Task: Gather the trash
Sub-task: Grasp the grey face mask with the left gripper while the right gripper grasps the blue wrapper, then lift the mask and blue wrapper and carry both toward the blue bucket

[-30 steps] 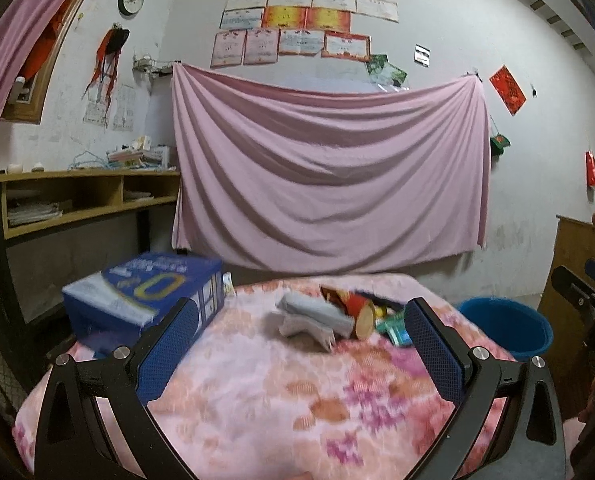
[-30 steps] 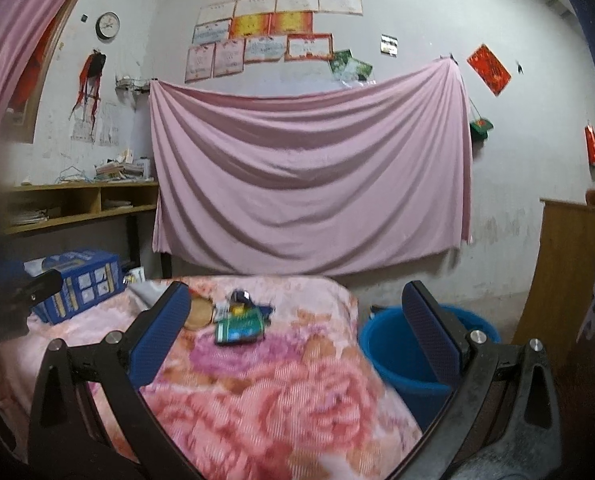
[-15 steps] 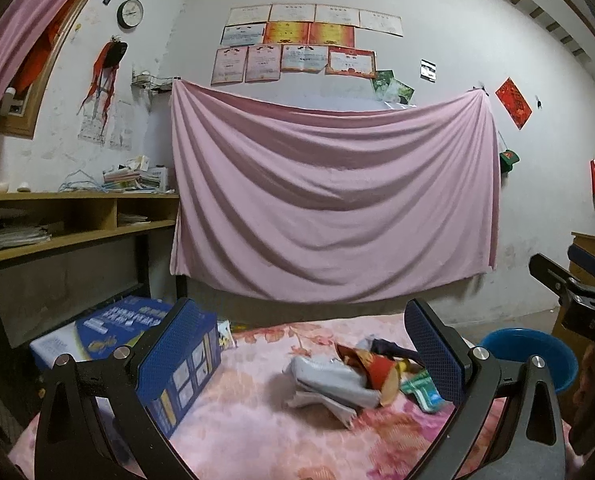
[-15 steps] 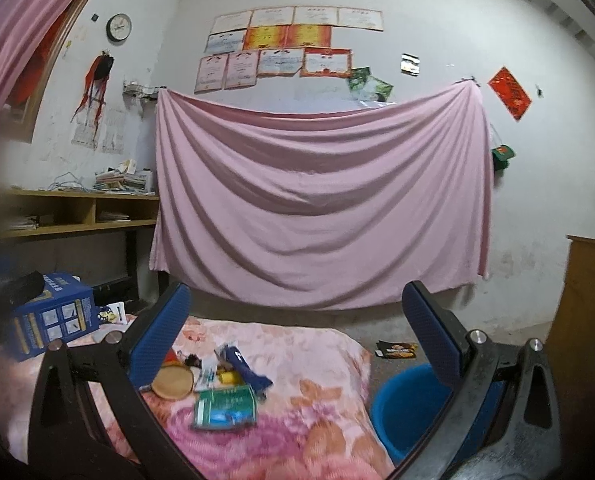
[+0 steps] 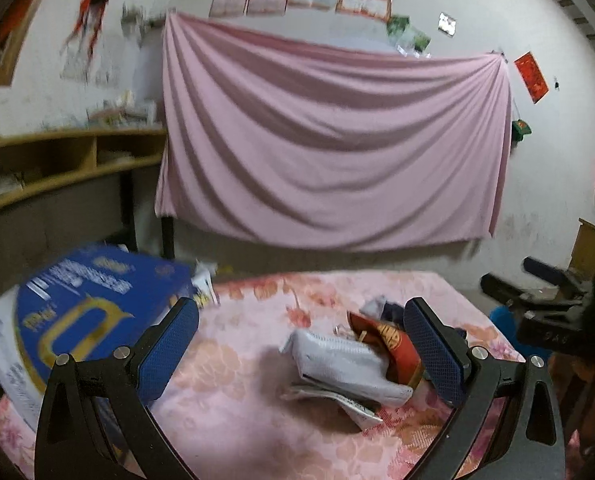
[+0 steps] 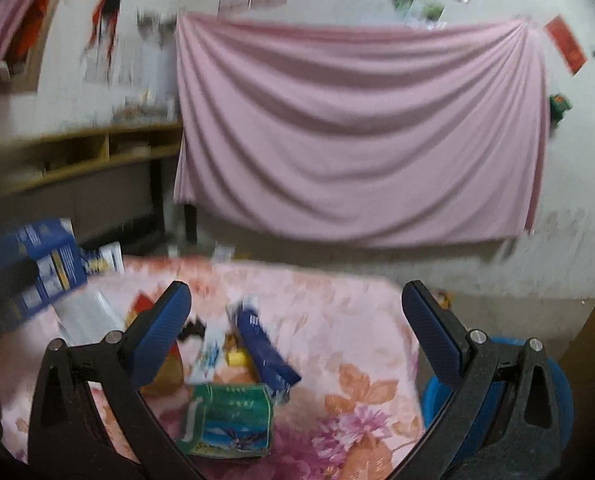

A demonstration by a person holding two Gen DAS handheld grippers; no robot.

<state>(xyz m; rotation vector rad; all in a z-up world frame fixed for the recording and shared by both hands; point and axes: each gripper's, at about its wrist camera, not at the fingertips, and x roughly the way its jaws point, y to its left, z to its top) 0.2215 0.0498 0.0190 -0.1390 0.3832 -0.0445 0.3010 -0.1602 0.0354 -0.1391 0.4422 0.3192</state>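
Both views are now tilted further down onto the pink floral tablecloth (image 5: 237,392) than half a second earlier, and both are smeared by motion. The left gripper (image 5: 301,348) is held wide open with nothing between its blue pads; the crumpled white plastic wrapper (image 5: 337,364) and the red snack packet (image 5: 393,348) touching it are now framed between the fingers, nearer the right one. The right gripper (image 6: 295,328) is likewise spread wide and empty, above the green printed packet (image 6: 229,420) and the dark blue wrapper (image 6: 265,352) (details are blurred). The blue plastic bucket (image 6: 433,396) is seen just beside the table's right edge. The large blue cardboard box (image 5: 85,304) stands at the left.
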